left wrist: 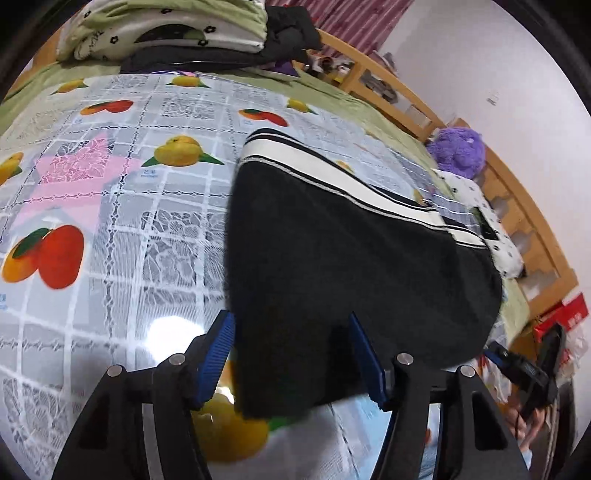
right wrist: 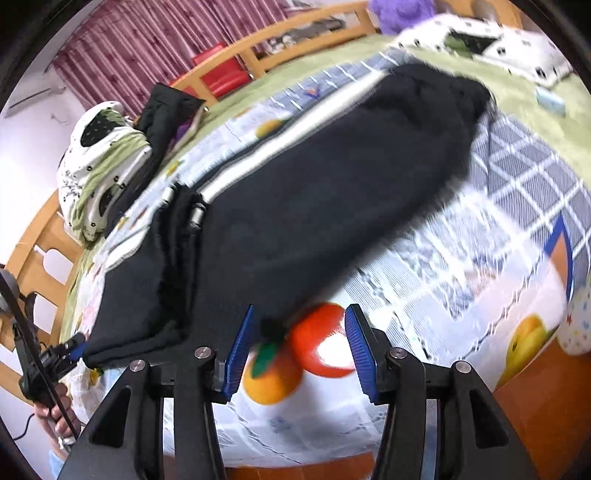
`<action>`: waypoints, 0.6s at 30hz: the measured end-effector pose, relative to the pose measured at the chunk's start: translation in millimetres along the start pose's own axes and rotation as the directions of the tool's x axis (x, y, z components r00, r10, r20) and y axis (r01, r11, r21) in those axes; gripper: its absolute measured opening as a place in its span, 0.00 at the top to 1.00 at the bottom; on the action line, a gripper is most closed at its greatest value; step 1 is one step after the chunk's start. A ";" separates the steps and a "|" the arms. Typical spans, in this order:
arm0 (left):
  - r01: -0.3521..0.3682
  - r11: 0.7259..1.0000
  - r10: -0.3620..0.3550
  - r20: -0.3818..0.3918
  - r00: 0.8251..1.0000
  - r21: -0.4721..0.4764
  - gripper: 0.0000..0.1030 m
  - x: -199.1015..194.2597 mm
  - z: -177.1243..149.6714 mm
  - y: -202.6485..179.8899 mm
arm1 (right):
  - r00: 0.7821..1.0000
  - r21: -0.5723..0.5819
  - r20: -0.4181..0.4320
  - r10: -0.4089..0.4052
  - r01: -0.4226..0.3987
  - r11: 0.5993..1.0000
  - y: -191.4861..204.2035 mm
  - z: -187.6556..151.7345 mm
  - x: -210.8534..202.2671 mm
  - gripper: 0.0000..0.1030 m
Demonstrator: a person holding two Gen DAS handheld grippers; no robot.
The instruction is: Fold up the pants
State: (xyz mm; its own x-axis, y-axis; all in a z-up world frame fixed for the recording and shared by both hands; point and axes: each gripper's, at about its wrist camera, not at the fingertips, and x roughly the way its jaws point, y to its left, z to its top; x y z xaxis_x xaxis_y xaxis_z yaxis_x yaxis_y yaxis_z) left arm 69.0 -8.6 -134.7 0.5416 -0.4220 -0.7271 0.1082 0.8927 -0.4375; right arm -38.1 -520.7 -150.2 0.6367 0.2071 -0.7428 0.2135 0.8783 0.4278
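Black pants [left wrist: 354, 258] with white side stripes lie on a fruit-print plastic cloth [left wrist: 110, 184] over a bed. In the left wrist view my left gripper [left wrist: 291, 350] is open, its blue pads either side of the near black edge, which lies between the fingers. In the right wrist view the pants [right wrist: 314, 184] stretch from lower left to upper right. My right gripper [right wrist: 299, 350] is open, just at the pants' near edge, above printed fruit. The left gripper [right wrist: 66, 354] shows at the pants' far left corner; the right gripper [left wrist: 517, 365] shows at right.
Folded green and white bedding [left wrist: 166, 29] and dark clothes are piled at the bed's far end. A purple plush toy [left wrist: 458, 147] and a white spotted pillow [left wrist: 484, 225] lie by the wooden bed rail [left wrist: 406, 92]. A red box [right wrist: 221, 74] sits behind the rail.
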 end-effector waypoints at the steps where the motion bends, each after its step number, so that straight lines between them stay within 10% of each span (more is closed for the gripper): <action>1: -0.001 1.000 0.000 -0.005 1.000 -0.008 0.45 5.6 1.5 1.3 | 1.000 0.011 0.011 0.013 -0.013 1.000 -3.6 -0.1 0.3 0.51; 10: 0.045 0.990 -0.047 -0.012 0.999 -0.135 0.63 32.2 22.5 16.6 | 0.979 0.130 0.038 0.201 -0.204 0.970 6.1 17.6 43.9 0.58; 12: 0.037 0.985 -0.041 -0.022 0.999 -0.170 0.78 35.6 27.3 19.7 | 0.984 0.152 0.016 0.178 -0.179 0.972 13.5 19.8 54.2 0.86; 18: 0.082 0.989 -0.074 0.073 0.995 -0.122 0.88 -5.8 40.4 13.3 | 0.996 0.106 0.069 0.062 -0.069 0.992 52.7 21.4 33.1 0.90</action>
State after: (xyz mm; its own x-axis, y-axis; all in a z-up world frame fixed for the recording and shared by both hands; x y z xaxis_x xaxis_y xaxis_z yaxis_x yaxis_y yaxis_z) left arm 101.0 12.1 -115.0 0.5914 -0.4741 -0.6523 0.0500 0.8289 -0.5572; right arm 10.1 -476.8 -141.2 0.6985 0.2309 -0.6773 0.2463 0.8111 0.5305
